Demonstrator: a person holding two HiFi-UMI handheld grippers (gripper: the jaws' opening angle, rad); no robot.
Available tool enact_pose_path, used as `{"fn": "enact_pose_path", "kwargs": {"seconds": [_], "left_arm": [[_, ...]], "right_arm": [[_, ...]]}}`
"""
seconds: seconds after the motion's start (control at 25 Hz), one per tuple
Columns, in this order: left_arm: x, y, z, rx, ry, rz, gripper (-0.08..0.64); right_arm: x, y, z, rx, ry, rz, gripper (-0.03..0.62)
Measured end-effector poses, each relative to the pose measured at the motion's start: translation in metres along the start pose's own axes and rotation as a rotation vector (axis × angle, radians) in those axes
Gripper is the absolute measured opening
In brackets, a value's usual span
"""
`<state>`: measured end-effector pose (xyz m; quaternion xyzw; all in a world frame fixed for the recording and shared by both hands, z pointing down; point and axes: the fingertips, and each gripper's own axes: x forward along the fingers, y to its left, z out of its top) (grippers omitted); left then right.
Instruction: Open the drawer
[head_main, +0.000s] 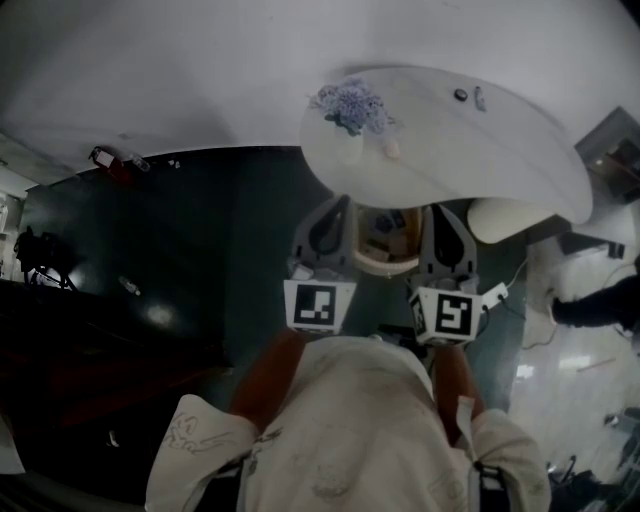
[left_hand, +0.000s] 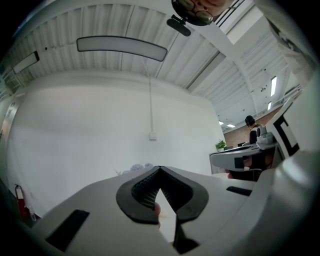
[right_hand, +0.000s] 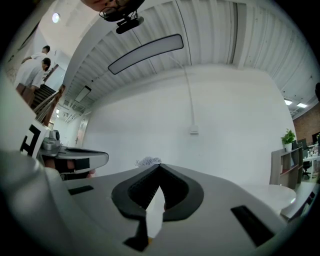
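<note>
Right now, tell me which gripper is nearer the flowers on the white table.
Left. In the head view the left gripper sits below the flowers; the right gripper lies farther right.

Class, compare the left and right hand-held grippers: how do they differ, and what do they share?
The left hand-held gripper's cube bears a different pattern from the right hand-held gripper's cube. The left flanks the tan object's left side, the right its right. Both are shut, empty, pointing toward the flowers.

White curved table (head_main: 480, 170), pale purple flower bunch (head_main: 350, 105) near its edge, small dark object (head_main: 460, 95) well apart
</note>
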<state>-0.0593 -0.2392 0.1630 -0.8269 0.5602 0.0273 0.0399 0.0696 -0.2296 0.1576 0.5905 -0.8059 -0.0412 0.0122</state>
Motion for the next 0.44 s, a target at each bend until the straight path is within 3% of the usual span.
{"fn": "enact_pose_path", "kwargs": {"seconds": [0.44], "left_arm": [[-0.0064,-0.0037,0.0,-0.011,-0.007,0.006,-0.005]], "right_arm": [[-0.0072,0.0002,0.0008,-0.022,0.005,0.007,0.005]]}}
